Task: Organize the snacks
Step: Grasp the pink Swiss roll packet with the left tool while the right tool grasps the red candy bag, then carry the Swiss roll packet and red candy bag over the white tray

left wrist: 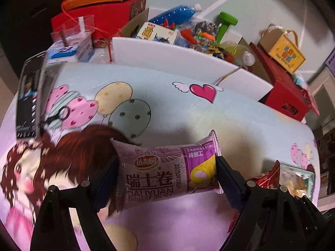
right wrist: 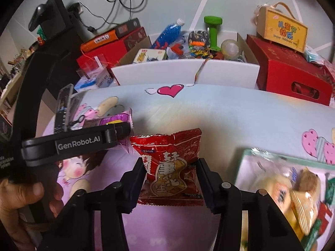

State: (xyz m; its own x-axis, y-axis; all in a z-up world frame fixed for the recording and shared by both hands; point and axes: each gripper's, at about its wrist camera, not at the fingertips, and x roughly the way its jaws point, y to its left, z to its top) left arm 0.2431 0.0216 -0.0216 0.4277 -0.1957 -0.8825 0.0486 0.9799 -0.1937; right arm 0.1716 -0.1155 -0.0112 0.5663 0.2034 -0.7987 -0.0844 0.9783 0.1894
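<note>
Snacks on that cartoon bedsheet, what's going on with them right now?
A person is sorting snacks with two tools at once. The left hand-held gripper is closed on a purple plastic Swiss roll packet, gripping it by its ends. The right hand-held gripper is clamped on a red foil peanut packet. Both packets look lifted off the cartoon-print bedsheet. A pale green-edged snack pack lies to the right, and a white cardboard box of toys sits behind.

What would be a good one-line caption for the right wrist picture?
Right claw clamps a red peanut packet above a cartoon-print cloth, while the left claw beside it holds a purple Swiss roll pack.
</note>
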